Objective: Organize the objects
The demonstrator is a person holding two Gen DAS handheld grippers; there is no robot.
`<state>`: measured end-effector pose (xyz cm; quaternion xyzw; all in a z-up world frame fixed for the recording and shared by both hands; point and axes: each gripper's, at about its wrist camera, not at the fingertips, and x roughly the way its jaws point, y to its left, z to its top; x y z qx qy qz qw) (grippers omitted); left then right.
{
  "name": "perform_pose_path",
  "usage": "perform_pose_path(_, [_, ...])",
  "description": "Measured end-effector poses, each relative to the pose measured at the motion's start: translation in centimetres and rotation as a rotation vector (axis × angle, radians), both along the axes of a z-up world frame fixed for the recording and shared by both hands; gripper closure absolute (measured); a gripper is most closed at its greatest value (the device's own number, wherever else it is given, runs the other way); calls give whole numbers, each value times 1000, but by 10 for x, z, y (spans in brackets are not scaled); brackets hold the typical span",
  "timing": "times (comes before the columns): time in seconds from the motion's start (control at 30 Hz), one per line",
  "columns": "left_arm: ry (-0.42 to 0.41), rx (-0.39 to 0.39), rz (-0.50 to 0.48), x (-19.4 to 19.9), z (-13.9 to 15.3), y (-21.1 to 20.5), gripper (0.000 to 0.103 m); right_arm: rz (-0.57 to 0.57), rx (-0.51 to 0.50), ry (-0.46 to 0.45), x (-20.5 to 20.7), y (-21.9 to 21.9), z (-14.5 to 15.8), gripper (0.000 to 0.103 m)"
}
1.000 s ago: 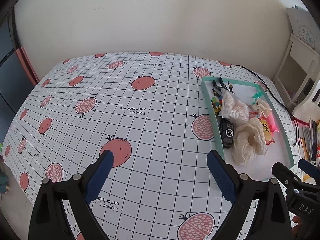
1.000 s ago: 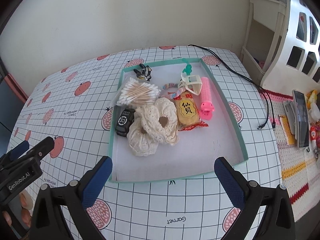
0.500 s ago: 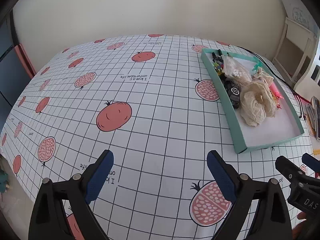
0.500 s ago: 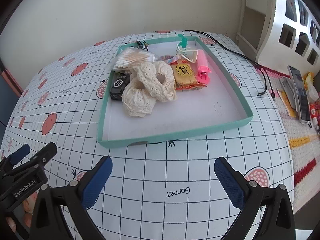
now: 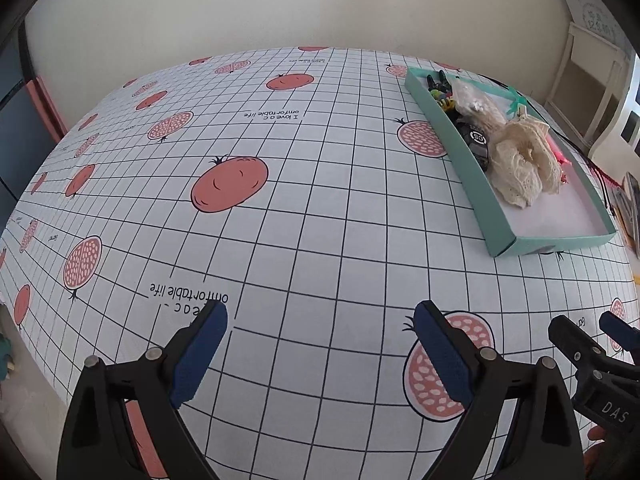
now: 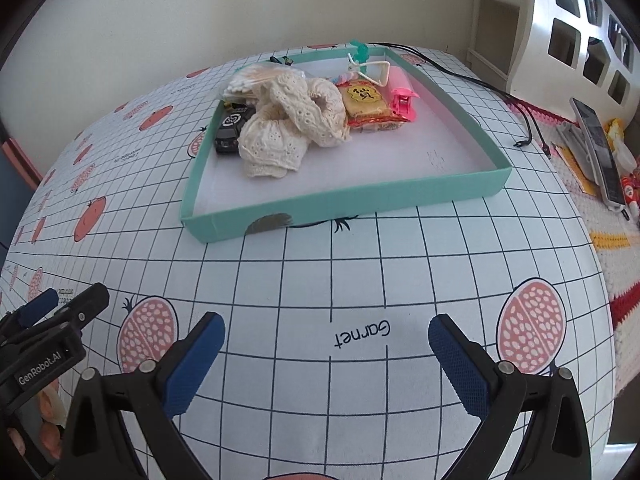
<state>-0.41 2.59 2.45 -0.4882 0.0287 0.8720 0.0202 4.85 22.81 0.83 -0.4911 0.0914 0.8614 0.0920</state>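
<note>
Teal tray (image 6: 352, 200) near table's (image 6: 360, 280) right edge, left gripper (image 5: 320, 354) and right gripper (image 6: 326, 360) both wide, empty, over bare cloth

Black toy car (image 6: 231, 128) half under lace cloth (image 6: 292, 128); phone (image 6: 600, 152) partly cropped.

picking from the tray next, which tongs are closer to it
Right. The right tongs hover open facing the tray's near wall; the left tongs hover open off to its left, over bare tablecloth.
</note>
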Motion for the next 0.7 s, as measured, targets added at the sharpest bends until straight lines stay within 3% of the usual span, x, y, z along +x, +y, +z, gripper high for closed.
perform_pose_path(0.27, [-29,3,8,6,-17,-4,8,-3,36,14,5,0,-6,0])
perform_pose_path(0.7, [15,27,5,8,-19,-8,8,-23,105,46,9,5,-10,0])
